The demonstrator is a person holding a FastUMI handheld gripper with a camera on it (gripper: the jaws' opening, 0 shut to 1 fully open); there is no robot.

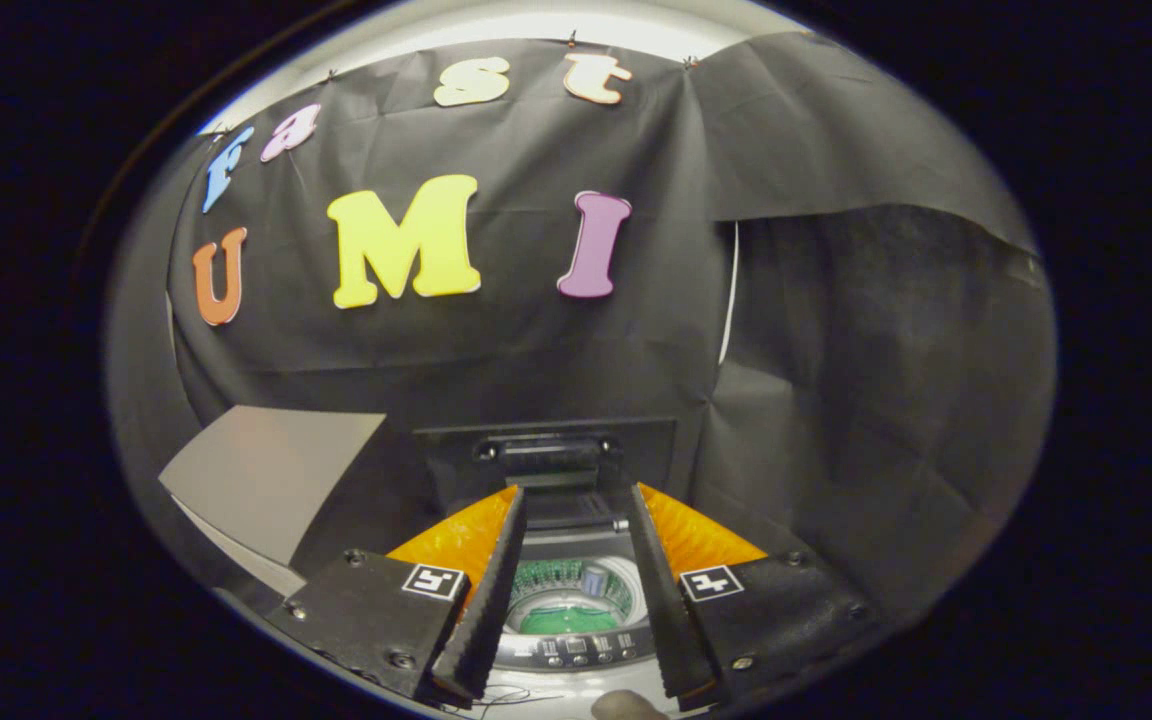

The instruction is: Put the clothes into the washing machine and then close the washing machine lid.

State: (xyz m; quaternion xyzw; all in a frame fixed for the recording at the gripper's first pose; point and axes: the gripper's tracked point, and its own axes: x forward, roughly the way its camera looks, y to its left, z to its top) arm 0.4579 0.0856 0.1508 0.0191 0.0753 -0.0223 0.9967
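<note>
A small top-loading washing machine stands below and between my fingers, with a row of buttons on its front panel. Its dark lid stands open and upright behind the round drum. Something green lies at the bottom of the drum; I cannot tell whether it is cloth. My gripper hovers above the machine, open, with nothing between its fingers. The fingertips reach to the foot of the lid.
The black cloth wall hangs close behind the machine and wraps round to the right. A grey slanted panel stands to the left of the machine. A fingertip of a person shows just in front of the machine's panel.
</note>
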